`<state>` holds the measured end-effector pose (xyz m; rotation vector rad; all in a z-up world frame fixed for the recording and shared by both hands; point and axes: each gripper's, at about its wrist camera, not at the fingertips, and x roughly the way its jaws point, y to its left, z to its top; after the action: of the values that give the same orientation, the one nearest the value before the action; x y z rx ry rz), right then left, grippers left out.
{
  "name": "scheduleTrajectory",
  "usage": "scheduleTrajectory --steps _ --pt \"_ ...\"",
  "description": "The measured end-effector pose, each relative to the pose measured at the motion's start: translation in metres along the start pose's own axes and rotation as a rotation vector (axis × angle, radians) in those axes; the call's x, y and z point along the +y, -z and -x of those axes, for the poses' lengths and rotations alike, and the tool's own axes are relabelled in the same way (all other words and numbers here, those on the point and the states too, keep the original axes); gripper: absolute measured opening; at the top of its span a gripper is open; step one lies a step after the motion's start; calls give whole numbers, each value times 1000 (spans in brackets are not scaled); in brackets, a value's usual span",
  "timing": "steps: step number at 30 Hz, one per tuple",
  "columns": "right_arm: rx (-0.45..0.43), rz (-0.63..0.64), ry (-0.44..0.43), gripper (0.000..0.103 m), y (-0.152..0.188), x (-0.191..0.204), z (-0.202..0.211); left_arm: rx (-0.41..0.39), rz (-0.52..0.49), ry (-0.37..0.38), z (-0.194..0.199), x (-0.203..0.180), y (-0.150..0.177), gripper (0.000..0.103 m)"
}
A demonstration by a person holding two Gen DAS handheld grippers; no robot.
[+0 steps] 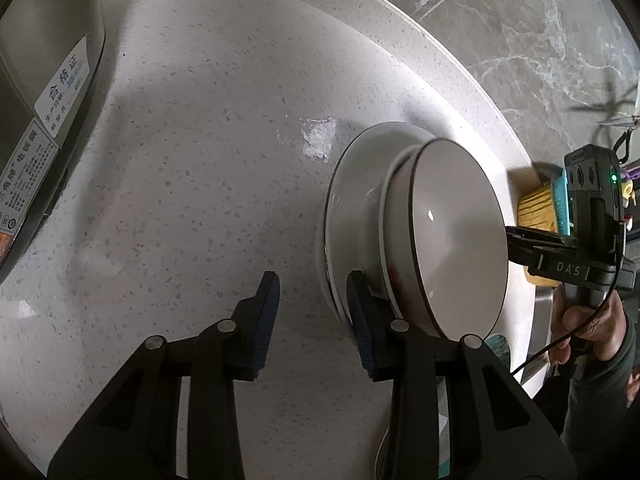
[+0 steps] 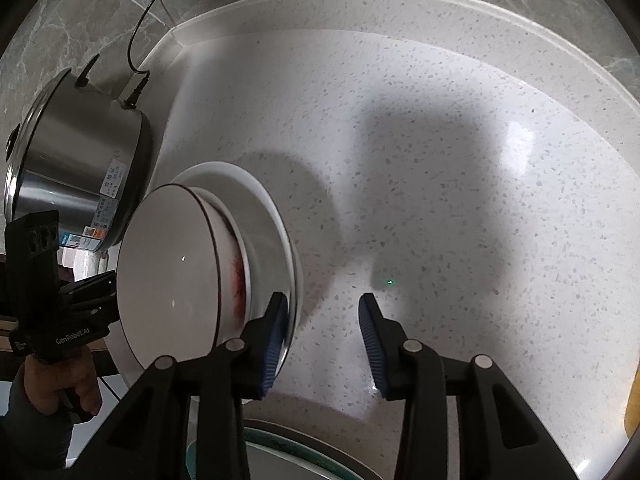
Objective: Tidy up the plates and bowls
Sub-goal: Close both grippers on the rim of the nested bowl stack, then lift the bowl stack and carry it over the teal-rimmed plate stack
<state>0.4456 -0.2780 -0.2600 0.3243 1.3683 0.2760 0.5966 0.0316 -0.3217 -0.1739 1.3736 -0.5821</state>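
Observation:
A stack of white dishes stands on the speckled counter (image 1: 180, 200): a dark-rimmed bowl (image 1: 460, 236) sits on a smaller dish with a red mark, on a wide white plate (image 1: 356, 184). The same bowl (image 2: 168, 272) and plate (image 2: 268, 216) show in the right wrist view. My left gripper (image 1: 312, 320) is open, its right finger beside the plate's near edge. My right gripper (image 2: 324, 340) is open, its left finger against the plate's rim. Each gripper shows in the other's view, at the far side of the stack.
A steel rice cooker (image 2: 76, 168) with a black cord stands at the counter's back left, close to the stack; its labelled side (image 1: 52, 80) fills the left wrist view's left edge. A yellow sponge (image 1: 536, 208) lies past the stack. A green-rimmed dish (image 2: 280, 448) lies below my right gripper.

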Motion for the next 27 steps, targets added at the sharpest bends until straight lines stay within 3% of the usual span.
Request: scheduleTrajectory --steps 2,3,8,16,19,27 --pt "36 12 -11 40 0 2 -11 7 -6 -2 -3 -1 0 33" --pt "43 13 -27 35 2 3 -16 4 -5 -3 -3 -2 0 31" --pt "-24 -16 -39 30 4 5 -14 0 7 15 -8 -4 -2 30" --pt "-36 -4 -44 26 0 2 -13 -5 11 30 -14 -4 -2 30" --pt "-38 15 -58 14 1 5 -14 -3 -12 30 -13 -7 -2 18" --pt "-59 32 -28 11 2 11 -13 -9 -48 0 -13 -16 -4 13"
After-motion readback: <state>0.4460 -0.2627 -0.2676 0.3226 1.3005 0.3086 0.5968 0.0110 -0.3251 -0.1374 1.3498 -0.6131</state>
